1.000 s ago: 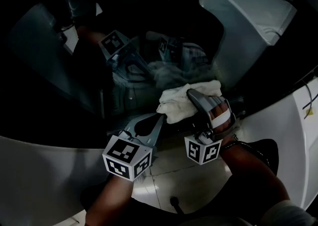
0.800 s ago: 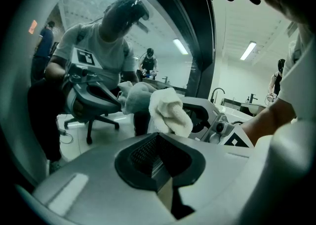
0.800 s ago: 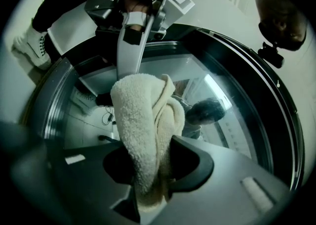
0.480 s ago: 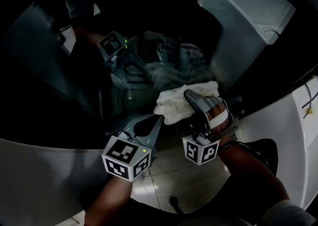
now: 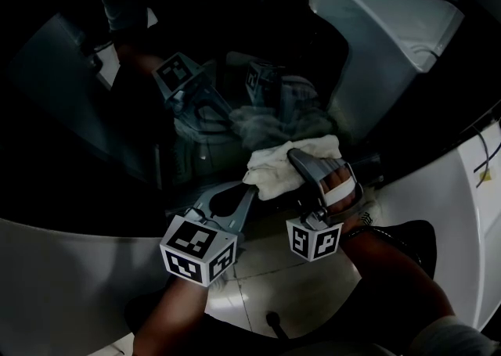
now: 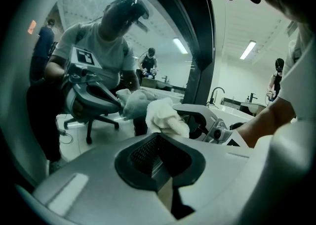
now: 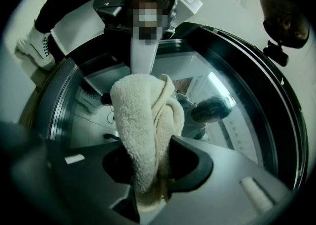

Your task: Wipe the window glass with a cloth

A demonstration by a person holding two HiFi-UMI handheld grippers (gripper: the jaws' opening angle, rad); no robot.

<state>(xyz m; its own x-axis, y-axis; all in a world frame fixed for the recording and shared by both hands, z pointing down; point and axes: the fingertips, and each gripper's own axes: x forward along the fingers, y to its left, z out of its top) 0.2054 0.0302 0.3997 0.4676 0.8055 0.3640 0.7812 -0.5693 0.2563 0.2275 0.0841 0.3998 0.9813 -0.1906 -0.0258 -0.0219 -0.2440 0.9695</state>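
Head view: right gripper (image 5: 296, 157) clamps a white cloth (image 5: 270, 169) against the dark round glass (image 5: 94, 127). Left gripper (image 5: 249, 188), jaws together and empty, sits just beside the cloth.

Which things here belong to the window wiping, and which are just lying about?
In the job: cream terry cloth, round dark window glass, right tongs gripping the cloth.
Lying about: white plastic tub, left tongs, shut, empty.

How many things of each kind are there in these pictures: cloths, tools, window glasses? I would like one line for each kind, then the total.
Cloth: 1
Tool: 2, the left tool and the right tool
Window glass: 1
Total: 4
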